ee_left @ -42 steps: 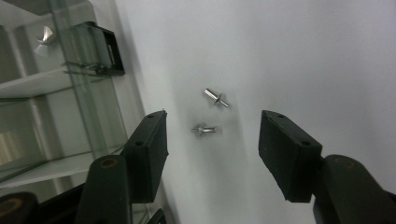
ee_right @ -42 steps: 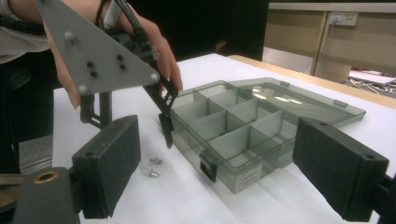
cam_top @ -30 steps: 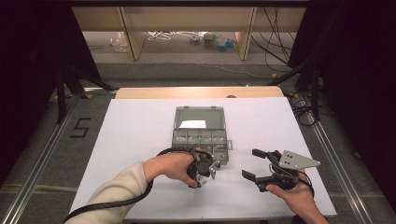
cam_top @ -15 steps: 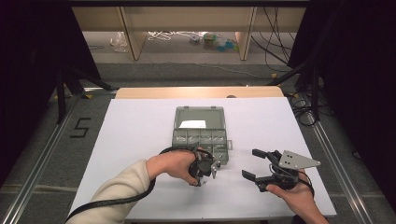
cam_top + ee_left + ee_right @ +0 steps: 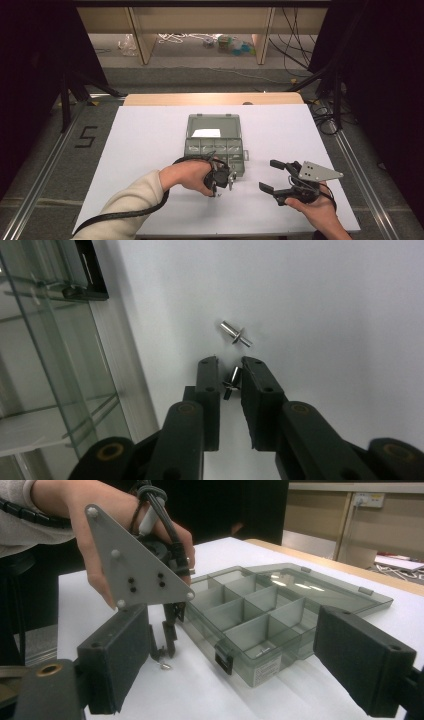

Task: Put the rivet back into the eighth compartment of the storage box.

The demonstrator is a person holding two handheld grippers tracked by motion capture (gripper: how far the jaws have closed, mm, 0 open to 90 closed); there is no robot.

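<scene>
Pinching a small metal rivet between the tips of my left gripper, I have just been closing those jaws, and they now stand narrow with the rivet caught upright between them on the white table. A second rivet lies loose on the surface just beyond the tips. From above, my left gripper points down at the table just in front of the near edge of the compartment box, whose clear lid is folded back flat behind it.

My right gripper rests well to the right of the box, jaws spread wide with nothing between them. Through its camera I see the box with its dividers, and the compartments that I can make out look bare.

So I judge the work barely begun: one rivet is gripped but not yet lifted, the other waits beside it, and both have yet to go into a compartment.

The table is covered in plain white, with a wooden strip showing at its far edge. Beyond it stands a pale wooden frame, with cables and oddments on the floor under it. Dark drapes close in both sides, a metal rail runs along the floor at left, and a "5" is marked on the floor.
</scene>
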